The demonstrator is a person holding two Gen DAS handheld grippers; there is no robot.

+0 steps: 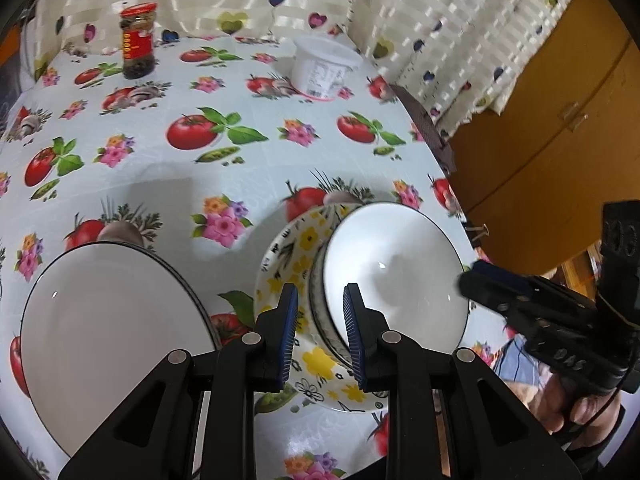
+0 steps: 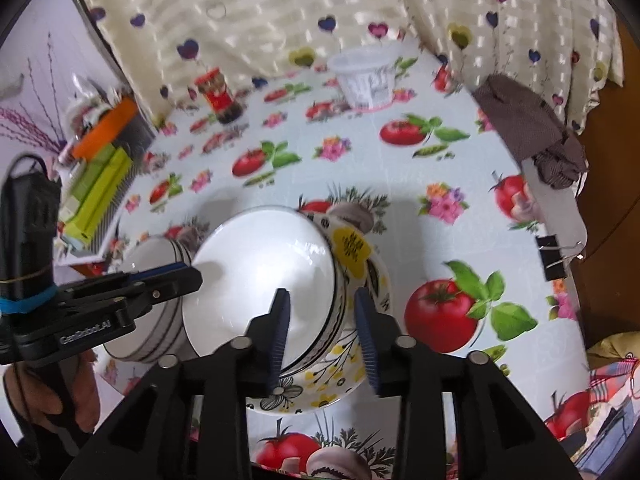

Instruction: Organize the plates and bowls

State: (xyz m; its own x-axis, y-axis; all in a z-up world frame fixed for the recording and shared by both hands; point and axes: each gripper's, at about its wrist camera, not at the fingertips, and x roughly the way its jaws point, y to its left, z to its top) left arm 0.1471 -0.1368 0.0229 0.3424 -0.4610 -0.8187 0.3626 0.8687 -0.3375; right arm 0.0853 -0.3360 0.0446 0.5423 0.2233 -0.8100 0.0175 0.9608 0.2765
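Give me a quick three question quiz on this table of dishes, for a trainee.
1. True or false: the white bowl sits on the yellow-flowered plate.
2. The jar at the back has a lid that is: A red, B green, C blue.
3. What is clipped to the tablecloth edge in the right wrist view?
Key: 1 true; 2 A; 3 a black binder clip.
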